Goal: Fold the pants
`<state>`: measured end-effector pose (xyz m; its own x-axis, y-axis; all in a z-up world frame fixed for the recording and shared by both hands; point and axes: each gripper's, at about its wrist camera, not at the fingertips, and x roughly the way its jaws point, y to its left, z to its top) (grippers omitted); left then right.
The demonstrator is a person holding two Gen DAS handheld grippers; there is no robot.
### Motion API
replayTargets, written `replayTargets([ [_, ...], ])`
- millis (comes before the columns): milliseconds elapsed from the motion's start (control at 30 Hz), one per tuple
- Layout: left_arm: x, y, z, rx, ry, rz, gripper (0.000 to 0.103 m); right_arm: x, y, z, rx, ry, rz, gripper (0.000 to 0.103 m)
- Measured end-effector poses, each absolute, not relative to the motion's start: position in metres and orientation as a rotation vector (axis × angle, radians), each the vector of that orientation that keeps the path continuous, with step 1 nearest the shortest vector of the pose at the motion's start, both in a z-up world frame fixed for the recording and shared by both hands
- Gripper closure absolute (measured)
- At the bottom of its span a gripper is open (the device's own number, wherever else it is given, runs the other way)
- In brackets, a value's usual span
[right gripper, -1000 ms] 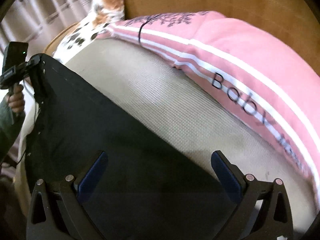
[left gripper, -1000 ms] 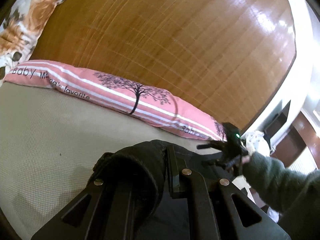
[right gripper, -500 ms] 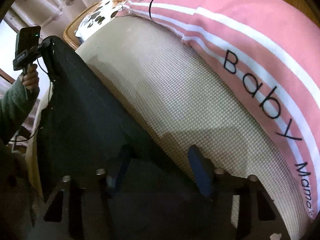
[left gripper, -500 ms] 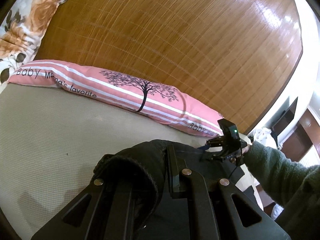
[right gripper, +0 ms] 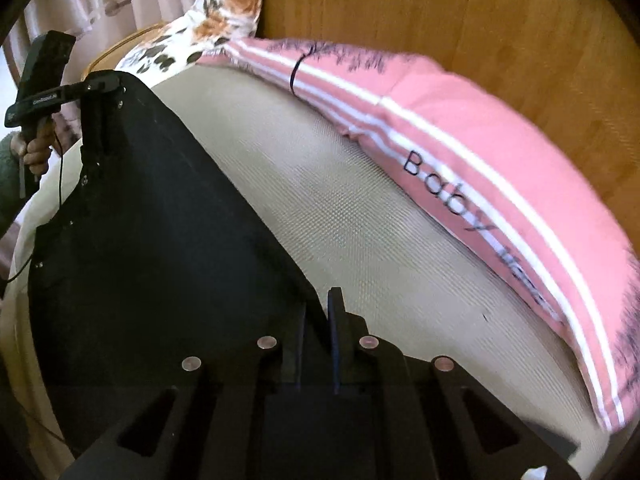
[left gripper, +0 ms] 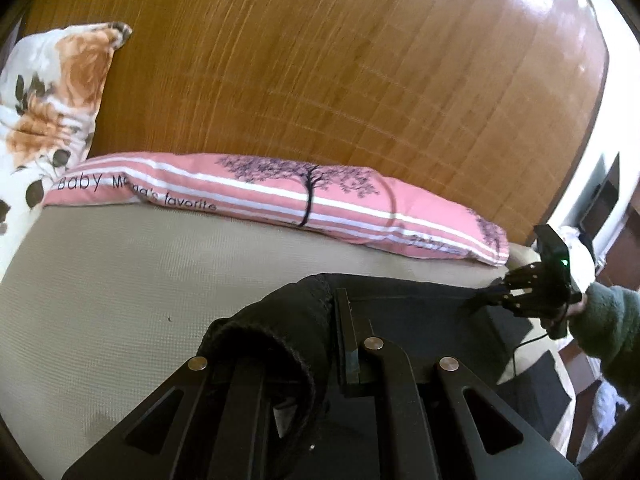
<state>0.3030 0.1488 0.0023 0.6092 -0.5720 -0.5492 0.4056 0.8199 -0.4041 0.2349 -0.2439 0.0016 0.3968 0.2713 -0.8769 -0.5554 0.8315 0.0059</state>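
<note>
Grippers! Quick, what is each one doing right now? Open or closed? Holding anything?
Left gripper: closed, holding one end of the dark pants.
Right gripper: closed, pinching the edge of the pants at the other end.

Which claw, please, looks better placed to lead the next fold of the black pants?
Probably neither alone: both grip. The left claw is shut on a bunched edge of the black pants; the right claw pinches the opposite edge, so they likely carry it over together.

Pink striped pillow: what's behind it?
Behind the pink striped pillow stands a wooden headboard; a floral pillow leans at one end. The headboard's bottom edge is covered by the pillows.
</note>
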Motion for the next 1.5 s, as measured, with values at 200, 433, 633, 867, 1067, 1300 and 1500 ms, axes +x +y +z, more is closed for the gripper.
replayTargets([
  [200,0.263,0.153,0.021,-0.235,0.687,-0.634,0.093,0.169,-0.241,0.029,-0.257,1.011,0.445,0.096],
  [433,0.197,0.163,0.023,-0.182,0.738,-0.725,0.093,0.093,-0.235,0.026,-0.167,1.046,0.402,0.096],
  [633,0.147,0.165,-0.006,-0.076,0.854,-0.759,0.093,0.041,-0.233,-0.004,-0.083,1.133,0.381,0.097],
  [867,0.119,0.154,-0.056,0.114,1.025,-0.754,0.091,0.025,-0.218,-0.045,-0.055,1.219,0.360,0.097],
  [1067,0.112,0.149,-0.067,0.205,1.050,-0.679,0.074,0.020,-0.203,-0.061,-0.097,1.221,0.308,0.097],
  [1300,0.105,0.169,-0.048,0.243,1.048,-0.523,0.035,0.012,-0.201,-0.056,-0.072,1.180,0.258,0.087],
  [1500,0.082,0.198,-0.026,0.112,1.045,-0.431,0.026,-0.010,-0.205,-0.029,0.006,1.085,0.253,0.065],
])
